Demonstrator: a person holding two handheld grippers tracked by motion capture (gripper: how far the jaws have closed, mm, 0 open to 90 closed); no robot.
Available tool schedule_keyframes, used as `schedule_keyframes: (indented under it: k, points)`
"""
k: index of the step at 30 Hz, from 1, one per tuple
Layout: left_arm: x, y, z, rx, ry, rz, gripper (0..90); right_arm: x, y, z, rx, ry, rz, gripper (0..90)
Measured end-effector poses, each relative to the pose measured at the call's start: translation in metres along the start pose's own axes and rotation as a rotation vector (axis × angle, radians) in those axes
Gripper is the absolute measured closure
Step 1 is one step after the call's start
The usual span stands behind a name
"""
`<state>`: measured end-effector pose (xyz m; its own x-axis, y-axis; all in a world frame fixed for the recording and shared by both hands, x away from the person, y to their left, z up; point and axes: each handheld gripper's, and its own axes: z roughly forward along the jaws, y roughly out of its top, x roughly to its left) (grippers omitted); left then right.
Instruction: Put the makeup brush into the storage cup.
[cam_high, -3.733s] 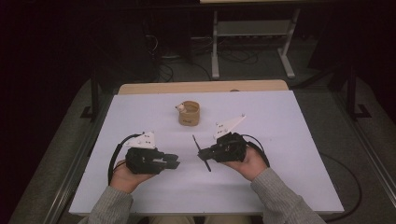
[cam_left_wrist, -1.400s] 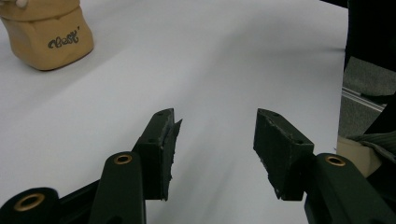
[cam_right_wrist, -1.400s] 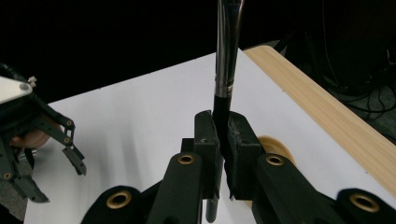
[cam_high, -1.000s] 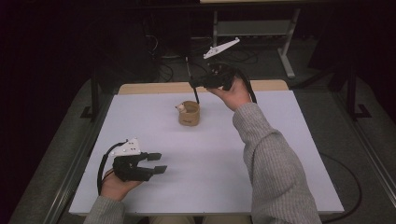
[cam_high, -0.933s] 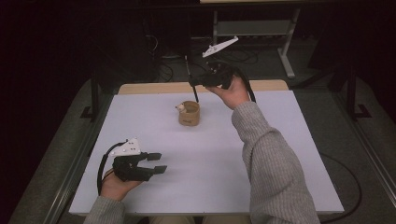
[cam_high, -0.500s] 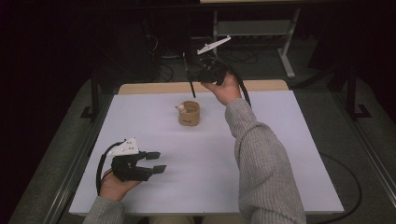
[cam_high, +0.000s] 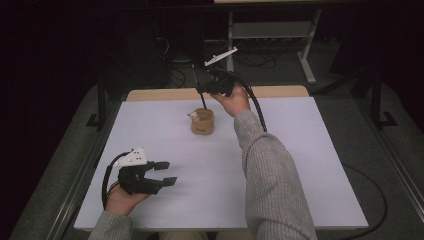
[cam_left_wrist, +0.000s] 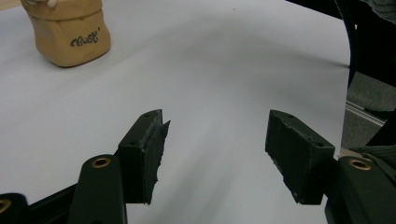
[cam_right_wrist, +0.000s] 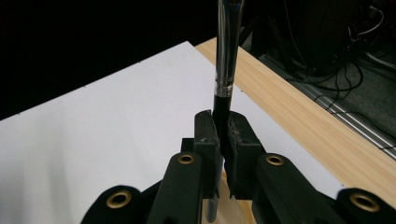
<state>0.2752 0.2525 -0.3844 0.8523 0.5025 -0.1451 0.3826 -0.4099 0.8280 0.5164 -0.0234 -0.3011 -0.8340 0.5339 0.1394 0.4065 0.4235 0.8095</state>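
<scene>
While right hand-held gripper (cam_high: 202, 90) clamps pen (cam_right_wrist: 226, 70), tip over cup (cam_high: 202, 121).

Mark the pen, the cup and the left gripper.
pen (cam_right_wrist: 221, 109): right gripper view, black shaft just above the pads.
cup (cam_high: 202, 123): high view, tan side wall.
left gripper (cam_left_wrist: 215, 156): left gripper view, midway between its open fingertips.

— How many grippers do you count?
— Two: the left gripper (cam_high: 166, 173) low on the tabletop (cam_high: 310, 150), and the right gripper (cam_high: 200, 86) up at the far edge.
— And things they work with?
— One tan cup (cam_high: 202, 121), and one thin black stick (cam_high: 199, 90).
— Anything in the cup?
— One small white thing at its rim; I can't tell what.
— Hands?
— Two, one per gripper.
</scene>
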Motion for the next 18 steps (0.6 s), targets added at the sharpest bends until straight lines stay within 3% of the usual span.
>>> schedule_keyframes:
  k: [18]
  points:
    - [0.002, -0.001, 0.003, 0.016, 0.013, -0.010, 28.1, -0.007, -0.016, 0.016, 0.008, -0.006, 0.030, 83.3]
